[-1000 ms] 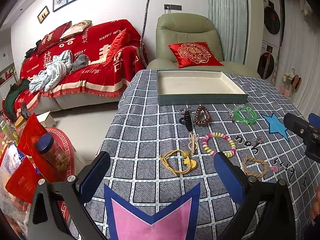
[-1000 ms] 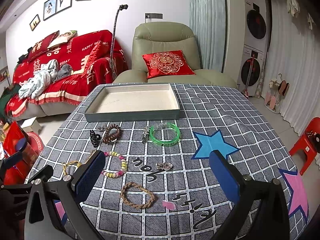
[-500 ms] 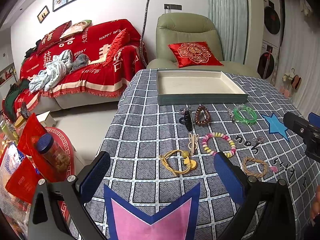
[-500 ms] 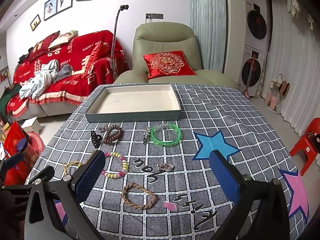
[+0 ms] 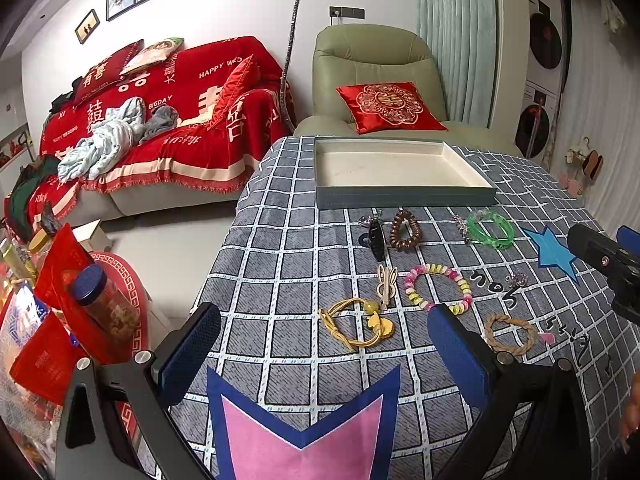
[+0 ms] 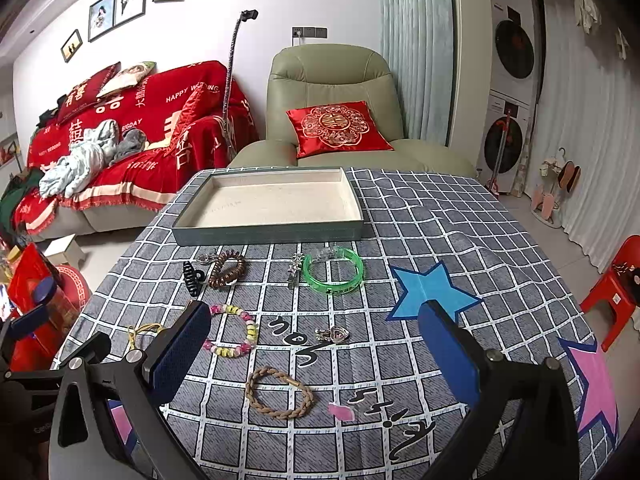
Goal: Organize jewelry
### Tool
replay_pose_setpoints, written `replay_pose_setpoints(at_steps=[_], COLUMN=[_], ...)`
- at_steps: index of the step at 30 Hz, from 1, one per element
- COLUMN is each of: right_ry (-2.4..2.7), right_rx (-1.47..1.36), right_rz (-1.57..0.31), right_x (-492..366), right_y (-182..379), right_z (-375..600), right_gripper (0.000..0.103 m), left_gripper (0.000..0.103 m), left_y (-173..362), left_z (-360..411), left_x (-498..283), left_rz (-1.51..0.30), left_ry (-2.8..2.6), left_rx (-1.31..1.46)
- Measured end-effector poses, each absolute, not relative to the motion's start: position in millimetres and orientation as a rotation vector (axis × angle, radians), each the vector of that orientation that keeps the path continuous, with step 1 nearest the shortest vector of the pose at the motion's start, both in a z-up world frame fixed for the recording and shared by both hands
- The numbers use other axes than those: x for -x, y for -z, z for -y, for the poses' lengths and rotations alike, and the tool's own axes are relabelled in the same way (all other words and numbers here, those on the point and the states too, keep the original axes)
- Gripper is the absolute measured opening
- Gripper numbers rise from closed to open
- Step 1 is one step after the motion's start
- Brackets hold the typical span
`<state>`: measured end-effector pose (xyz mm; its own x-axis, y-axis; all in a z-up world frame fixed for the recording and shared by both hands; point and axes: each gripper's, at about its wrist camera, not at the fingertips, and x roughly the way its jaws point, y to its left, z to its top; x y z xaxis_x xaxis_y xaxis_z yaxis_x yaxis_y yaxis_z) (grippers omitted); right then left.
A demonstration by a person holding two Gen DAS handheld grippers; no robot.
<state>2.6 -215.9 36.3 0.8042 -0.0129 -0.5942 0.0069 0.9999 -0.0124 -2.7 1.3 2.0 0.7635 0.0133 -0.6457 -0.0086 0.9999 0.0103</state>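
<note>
An empty grey tray with a cream lining sits at the table's far side. Jewelry lies loose in front of it: a green bangle, a brown coil band, a black claw clip, a pastel bead bracelet, a braided tan bracelet, a yellow cord tie, a heart pendant. My left gripper and right gripper are both open and empty, above the table's near edge.
The table has a grey checked cloth with star patches. A green armchair stands behind it and a red sofa at the left. A red stool is at the right, and snack packets and a jar at the left.
The right gripper has crept slightly forward toward the jewelry. The left gripper has not visibly moved.
</note>
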Motion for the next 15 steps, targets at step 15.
replay_pose_setpoints(at_steps=[15], right_ry=[0.011], right_rx=[0.008], right_rz=[-0.636], right_x=[-2.6], right_y=[-35.2], right_z=[217.0], right_gripper=[0.103], left_gripper=[0.103], left_y=[-0.5], left_z=[-1.0], left_x=[3.5], left_rz=[-0.704], left_ry=[-0.012], left_rx=[-0.007])
